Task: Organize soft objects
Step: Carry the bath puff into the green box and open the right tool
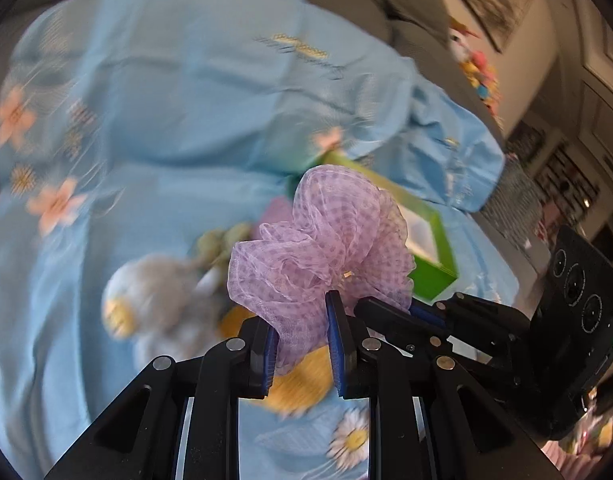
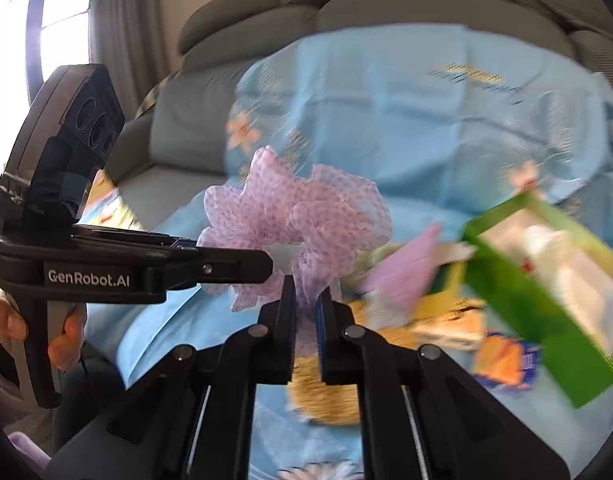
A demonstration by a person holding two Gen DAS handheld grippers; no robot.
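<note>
Your left tongs are squeezed onto the purple scrunchie. The thin, frilly cloth sits bunched between the blue pads, and the rest puffs out in front of them. Your right tongs are pinched narrow on another part of the same scrunchie, so both tongs hold it at once. It hangs in the air between them, above the blue flowered cloth.

In the right view you can see your left tongs coming in from the left side, with your hand wrapped around the handle.

Under the scrunchie lie more soft things, but they are blurry. There is a gray plush toy, something yellow and fuzzy, and a flat pink piece. A green box sits off to the right on the blue cloth, tilted in the picture. Behind it all is a gray sofa.
</note>
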